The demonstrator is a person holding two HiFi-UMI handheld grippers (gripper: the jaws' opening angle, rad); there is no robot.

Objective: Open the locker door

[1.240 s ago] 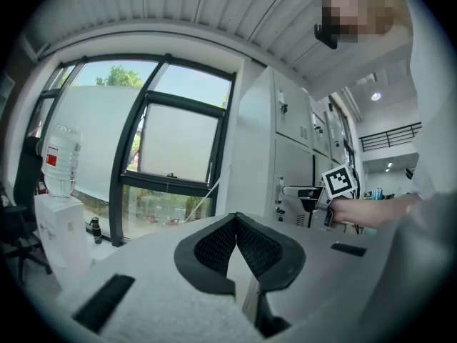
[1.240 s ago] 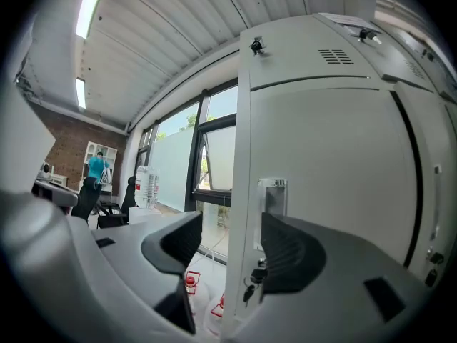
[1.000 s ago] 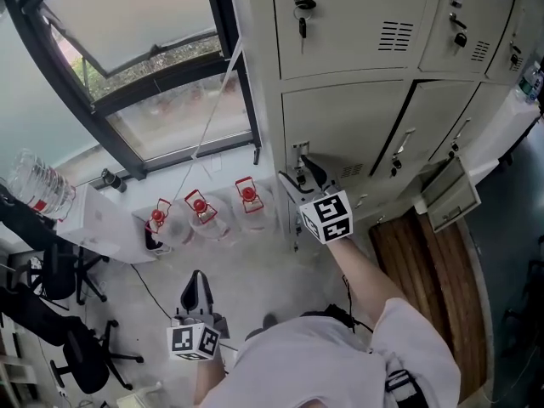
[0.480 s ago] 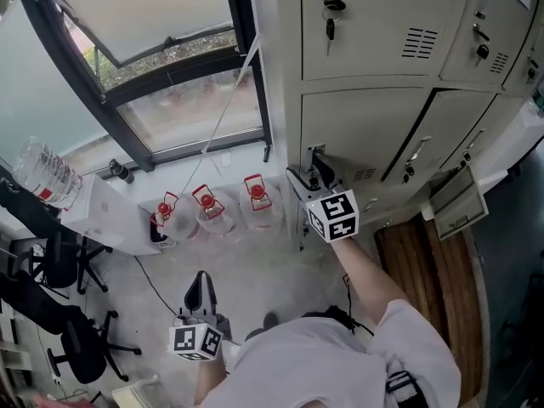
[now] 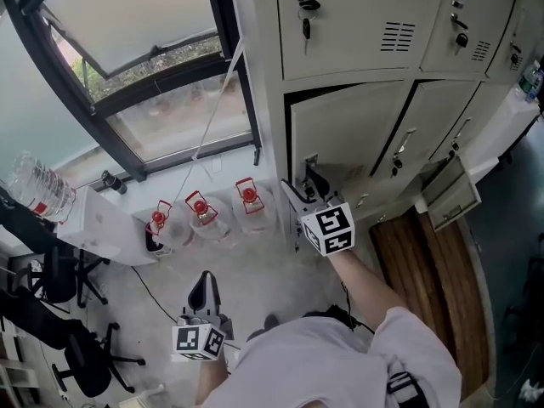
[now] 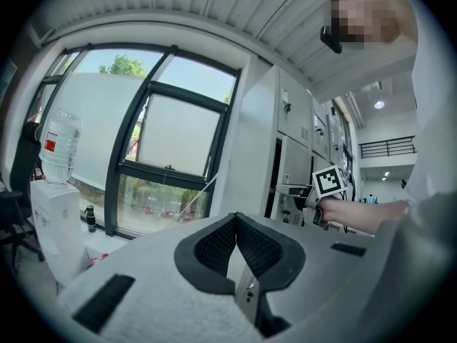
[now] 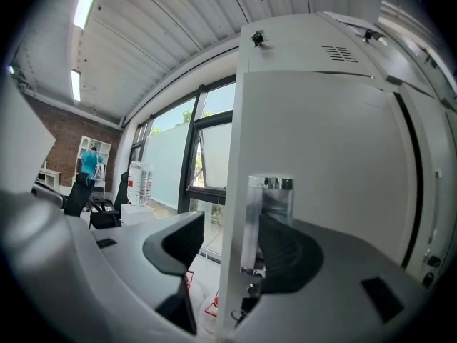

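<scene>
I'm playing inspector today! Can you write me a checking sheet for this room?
Surface: grey floor, wooden strip at right.
Job's things: lower locker door ajar, dark gap along its top; handle on its free edge.
Clutter: three red-capped water jugs below the window.
Grippers: right gripper open, jaws either side of the door's edge and handle; left gripper shut, empty.
Cables: black cable on floor; white cord across window.
Surroundings: water cooler, black chairs, more lockers.
</scene>
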